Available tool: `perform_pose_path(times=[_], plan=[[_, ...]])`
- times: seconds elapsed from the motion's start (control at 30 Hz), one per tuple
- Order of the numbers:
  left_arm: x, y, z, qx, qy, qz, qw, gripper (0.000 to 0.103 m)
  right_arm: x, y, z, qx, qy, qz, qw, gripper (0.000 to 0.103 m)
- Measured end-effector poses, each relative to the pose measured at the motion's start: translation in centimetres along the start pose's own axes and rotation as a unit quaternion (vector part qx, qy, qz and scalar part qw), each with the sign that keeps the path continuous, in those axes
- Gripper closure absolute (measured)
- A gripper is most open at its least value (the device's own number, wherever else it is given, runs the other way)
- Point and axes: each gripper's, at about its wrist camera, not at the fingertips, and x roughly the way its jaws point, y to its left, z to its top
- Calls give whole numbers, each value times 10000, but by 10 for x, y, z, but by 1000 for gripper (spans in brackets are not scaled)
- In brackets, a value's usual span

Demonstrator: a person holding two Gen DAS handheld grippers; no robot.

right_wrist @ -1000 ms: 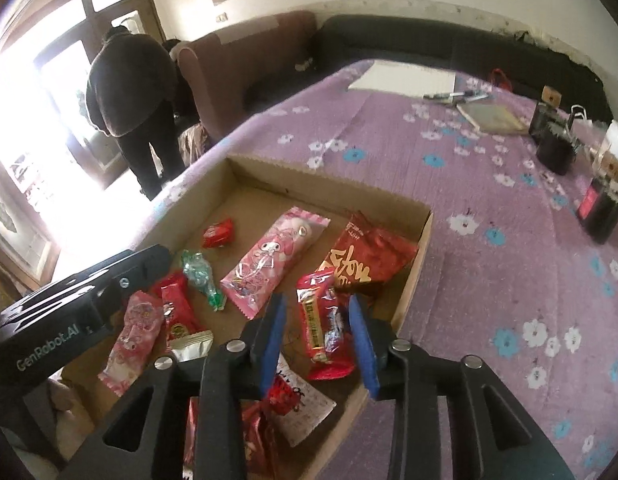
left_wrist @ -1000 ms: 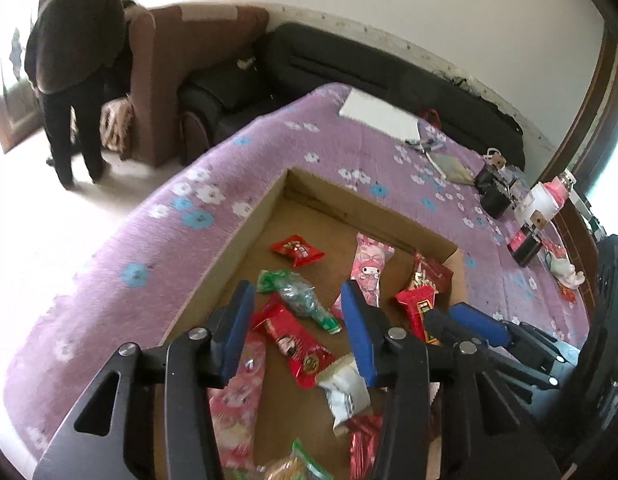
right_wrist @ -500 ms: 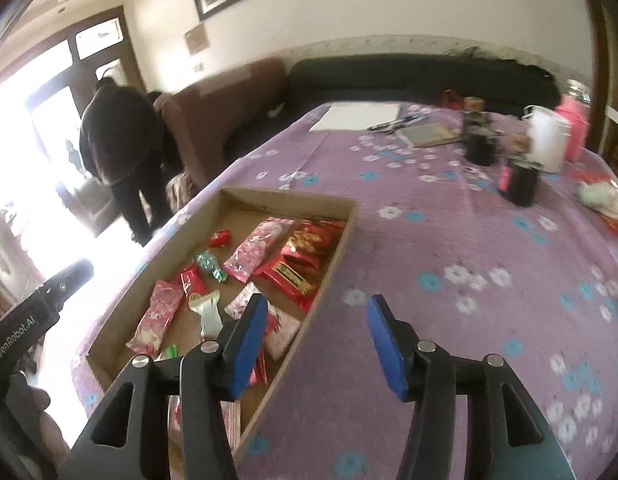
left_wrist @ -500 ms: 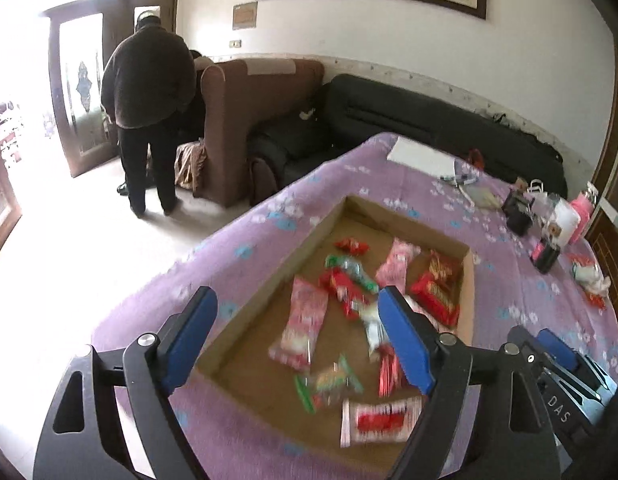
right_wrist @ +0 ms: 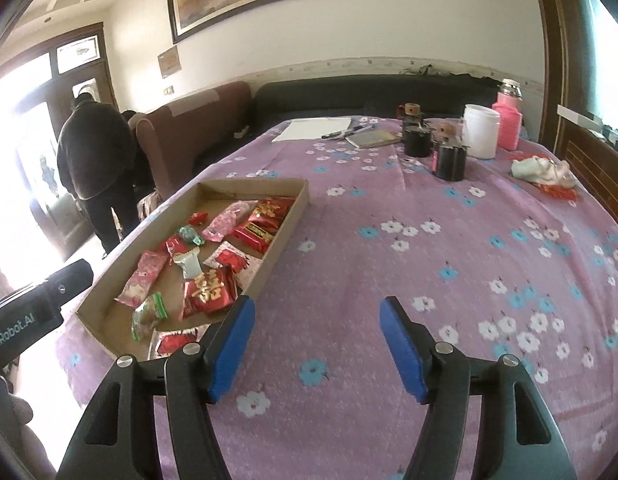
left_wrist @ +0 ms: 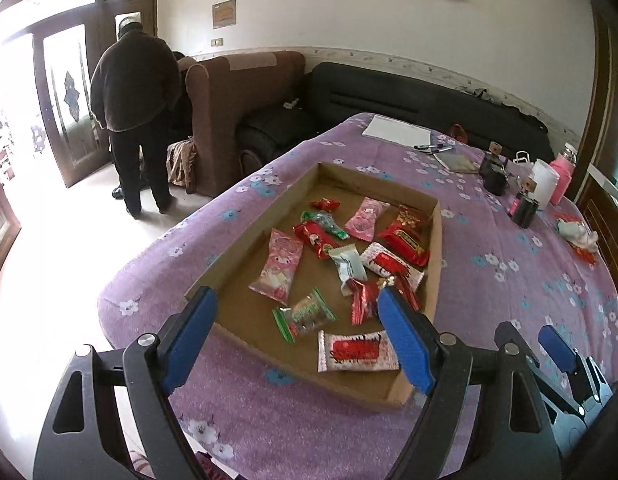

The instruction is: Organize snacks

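A shallow cardboard box (left_wrist: pixel 245 240) (right_wrist: pixel 297 204) sits on a purple flowered tablecloth and holds several snack packets: pink ones (left_wrist: pixel 279 266), red ones (left_wrist: pixel 403 238) (right_wrist: pixel 209 290), a green one (left_wrist: pixel 307 314) and a white-and-red one (left_wrist: pixel 355 352). My left gripper (left_wrist: pixel 297 332) is open and empty, raised above the box's near end. My right gripper (right_wrist: pixel 317 340) is open and empty, above bare cloth to the right of the box; it also shows at the lower right of the left wrist view (left_wrist: pixel 557 354).
At the far end of the table (right_wrist: pixel 469 264) lie white paper (right_wrist: pixel 313 128), pens, a notebook (right_wrist: pixel 373 138), two black jars (right_wrist: pixel 449 160), a white tub (right_wrist: pixel 481 132), a pink flask (right_wrist: pixel 507 120) and a crumpled wrapper (right_wrist: pixel 543 170). A person (left_wrist: pixel 135 112) stands by the door near a brown armchair (left_wrist: pixel 237 112).
Both grippers have pulled back and up from inside the box and opened wider. The right gripper has swung right, over bare cloth. The snacks lie as before.
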Motion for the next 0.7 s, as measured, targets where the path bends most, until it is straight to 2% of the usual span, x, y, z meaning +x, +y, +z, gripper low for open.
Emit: perform_pose_path(times=[0.23, 0.7], plan=[[0, -6, -6, 122, 4, -23, 9999, 20, -2, -5, -6, 107, 50, -148, 9998, 35], [1, 3, -10, 27, 105, -343, 9994, 20, -1, 14, -10, -205, 41, -322, 9993, 30]])
